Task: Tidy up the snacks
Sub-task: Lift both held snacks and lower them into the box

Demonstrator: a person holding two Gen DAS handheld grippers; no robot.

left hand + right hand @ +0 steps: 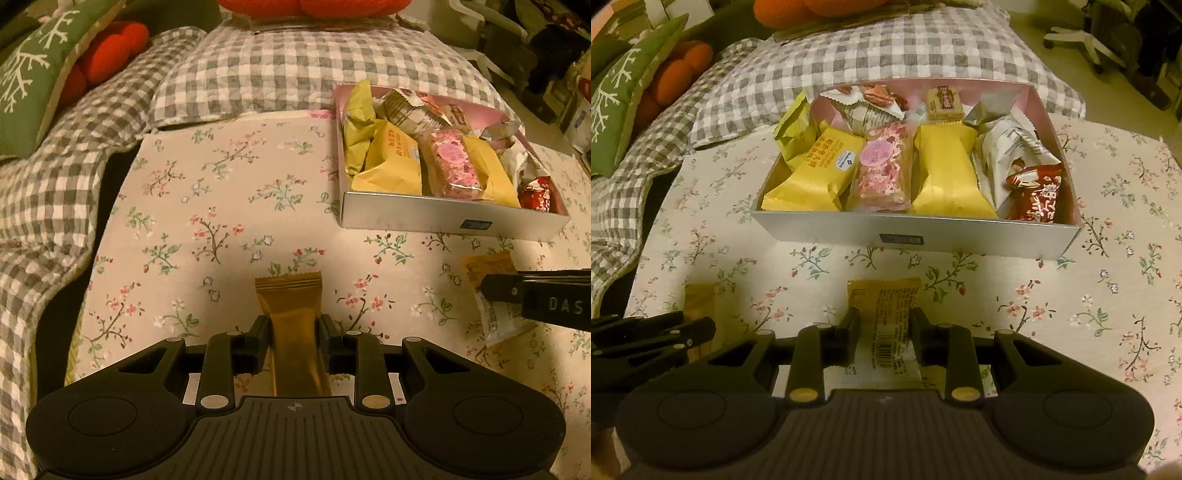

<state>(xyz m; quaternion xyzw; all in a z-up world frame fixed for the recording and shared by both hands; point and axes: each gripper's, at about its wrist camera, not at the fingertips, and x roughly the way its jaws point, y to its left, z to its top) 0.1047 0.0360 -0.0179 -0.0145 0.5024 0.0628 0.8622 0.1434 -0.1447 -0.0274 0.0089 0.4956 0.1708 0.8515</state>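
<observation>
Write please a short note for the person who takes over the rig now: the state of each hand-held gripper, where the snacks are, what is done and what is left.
Left hand-held gripper: shut on a gold snack packet, above the floral tablecloth.
Right hand-held gripper: shut on a yellow printed packet, just in front of the box.
Snack box: on the tablecloth, already holding many wrapped snacks.
Done: most snacks are in the box; the last two visible packets are gripped.
Left: probably place both held packets into the box.

Glossy gold foil wrapper, cloth tablecloth
</observation>
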